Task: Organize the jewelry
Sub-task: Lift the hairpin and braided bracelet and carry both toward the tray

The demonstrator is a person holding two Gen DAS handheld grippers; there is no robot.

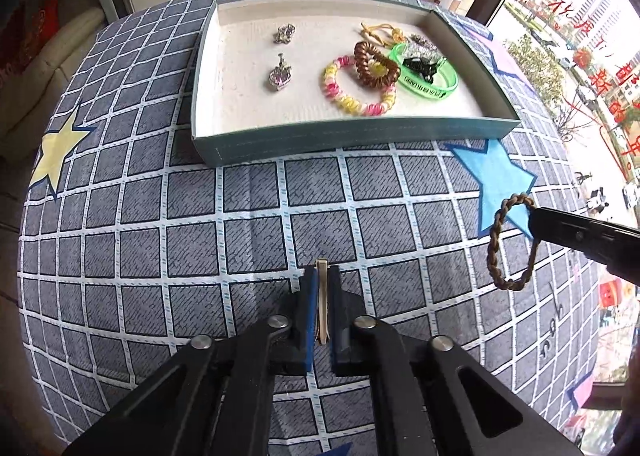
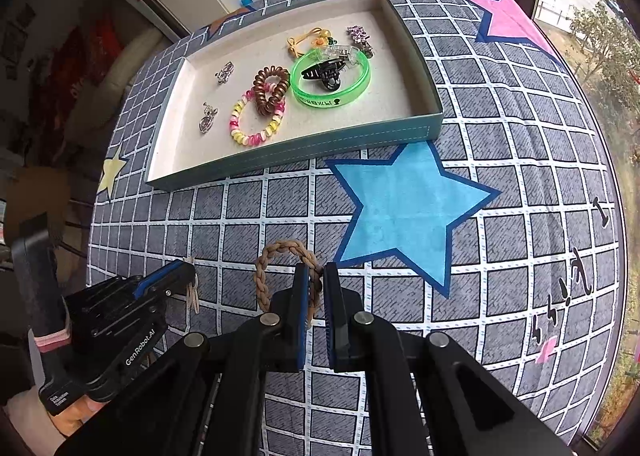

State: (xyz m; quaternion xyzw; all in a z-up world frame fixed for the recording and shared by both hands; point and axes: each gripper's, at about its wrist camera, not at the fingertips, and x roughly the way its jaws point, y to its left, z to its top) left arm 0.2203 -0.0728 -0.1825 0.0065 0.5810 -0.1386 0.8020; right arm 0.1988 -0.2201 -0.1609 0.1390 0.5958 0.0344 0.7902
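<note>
Right fingers point(image 2: 316, 280) pinch braided band point(image 2: 276, 256); left fingers point(image 1: 322, 276) pinch beige band point(image 1: 321, 296).

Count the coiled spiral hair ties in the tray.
2. The brown coiled spiral hair tie lies mid-tray, overlapping the far edge of the pink-and-yellow coiled spiral hair tie nearer the front wall. None seem hidden under the clips.

**Readable markings**

"GenRobot.AI" is printed in white on the black plastic body of the left gripper point(image 2: 188, 276), seen in the right wrist view; a smaller white label lower on its handle cannot be read. Black lettering runs along the translucent green plastic bangle point(image 2: 332, 82), too small to be made out. Red Chinese characters are stuck on the window glass point(image 1: 592, 68), not legible with certainty.
</note>
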